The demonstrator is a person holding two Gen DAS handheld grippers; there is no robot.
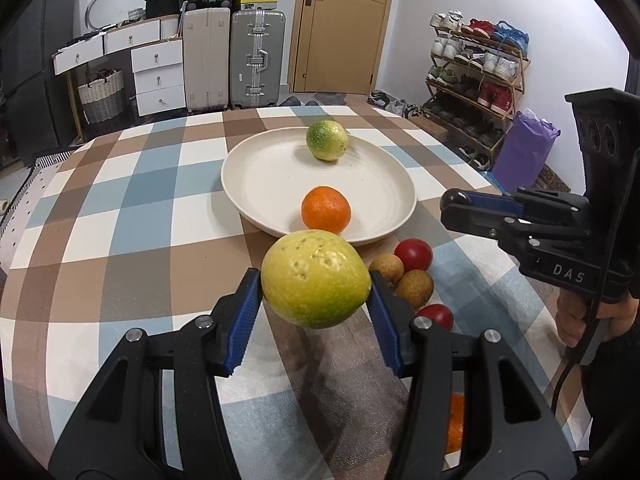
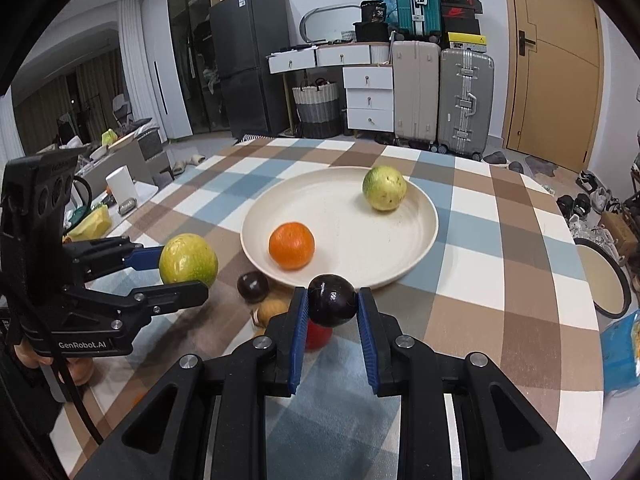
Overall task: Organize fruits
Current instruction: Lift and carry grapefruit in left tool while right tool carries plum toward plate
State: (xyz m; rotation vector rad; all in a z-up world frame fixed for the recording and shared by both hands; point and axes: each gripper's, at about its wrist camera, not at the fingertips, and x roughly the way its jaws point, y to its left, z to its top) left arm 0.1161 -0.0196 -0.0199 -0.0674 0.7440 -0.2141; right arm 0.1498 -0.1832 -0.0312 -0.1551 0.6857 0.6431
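The left gripper (image 1: pixel 316 292) is clamped on a yellow-green fruit (image 1: pixel 315 278), held above the checked tablecloth (image 1: pixel 140 208) just near of the plate (image 1: pixel 256 168). The right gripper (image 2: pixel 332 312) grasps a dark plum (image 2: pixel 332 300). On the plate lie an orange (image 1: pixel 326 210) and a green fruit (image 1: pixel 327 140). Small fruits (image 1: pixel 416 286) near the plate are partly hidden behind the fingers; their kind is unclear. Suitcases (image 1: pixel 232 56) and a shoe rack (image 1: pixel 476 80) stand by the far wall.

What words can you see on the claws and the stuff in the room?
"DAS" on the right claw's black body.
"GenRobot.AI" on the left claw's black body.
"36" or "38" on a black bag atop the drawers, too small to be sure.
A white swoosh logo, no words, on a black shoebox.
Yellow box label: too blurred to read.
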